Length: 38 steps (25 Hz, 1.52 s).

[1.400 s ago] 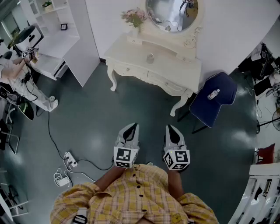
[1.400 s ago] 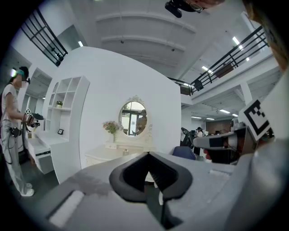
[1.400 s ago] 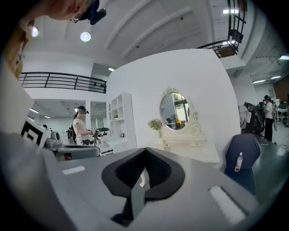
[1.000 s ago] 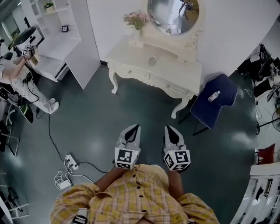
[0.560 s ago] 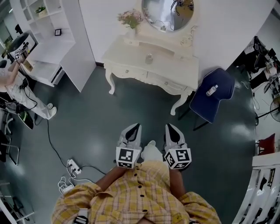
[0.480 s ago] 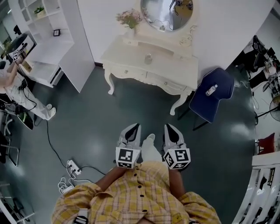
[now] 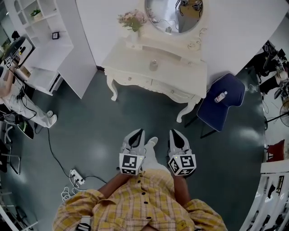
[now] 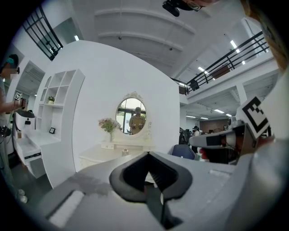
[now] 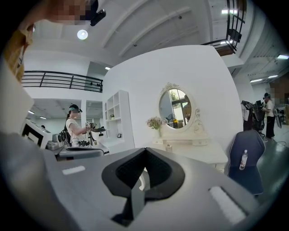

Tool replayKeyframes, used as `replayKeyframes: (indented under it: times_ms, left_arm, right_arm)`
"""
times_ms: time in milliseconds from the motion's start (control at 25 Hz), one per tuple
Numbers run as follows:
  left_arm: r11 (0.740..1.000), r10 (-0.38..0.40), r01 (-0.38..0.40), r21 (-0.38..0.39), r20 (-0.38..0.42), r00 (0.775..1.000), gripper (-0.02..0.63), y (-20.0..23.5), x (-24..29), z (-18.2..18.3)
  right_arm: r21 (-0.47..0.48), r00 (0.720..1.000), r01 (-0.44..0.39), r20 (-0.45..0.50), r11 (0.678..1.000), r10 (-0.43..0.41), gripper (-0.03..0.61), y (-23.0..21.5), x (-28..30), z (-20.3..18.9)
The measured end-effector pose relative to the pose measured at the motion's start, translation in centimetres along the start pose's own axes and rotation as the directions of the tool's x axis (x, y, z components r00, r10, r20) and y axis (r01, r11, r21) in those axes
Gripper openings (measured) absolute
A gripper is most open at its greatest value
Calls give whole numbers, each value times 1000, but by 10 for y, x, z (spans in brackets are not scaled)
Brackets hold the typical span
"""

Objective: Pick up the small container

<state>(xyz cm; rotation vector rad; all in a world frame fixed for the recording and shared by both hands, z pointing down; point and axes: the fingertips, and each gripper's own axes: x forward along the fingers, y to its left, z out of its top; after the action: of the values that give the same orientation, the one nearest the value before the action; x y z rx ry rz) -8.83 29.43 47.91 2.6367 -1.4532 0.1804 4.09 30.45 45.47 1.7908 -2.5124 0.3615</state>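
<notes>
I'm holding the left claw (image 7: 138, 132) and the right claw (image 7: 174, 132) both pressed together with nothing in them, smooth white shells with black pads. The small container (image 7: 153, 65), a pale roundish pot, is sitting well ahead on the cream desk (image 7: 180, 79) with curvy legs.

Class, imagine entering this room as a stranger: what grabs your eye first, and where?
The ornate white dressing table, oval mirror above, stands against the far wall with a small container on top. A blue chair sits at its right. Nearest, the left tool and right tool point forward, both shut.
</notes>
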Motion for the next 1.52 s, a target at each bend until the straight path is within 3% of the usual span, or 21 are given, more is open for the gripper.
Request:
replayKeyframes:
  times_ms: [480,1000,1520]
  left_arm:
    - [1000,7,-6,18,-19,1000,0,48,123,17]
    - [999,-7,9,43,-51,999,0,71,252,32]
    - [999,8,-6,34,-54,999,0,85,302,33]
  right_arm:
    - [5,1000,5,1,1000,-5,-3,-65,112,30]
    - [31,1000,-14,12,999,14,-3,-148,218,59]
    - [56,999,-45,-22,997,46,-3,-177,273,54]
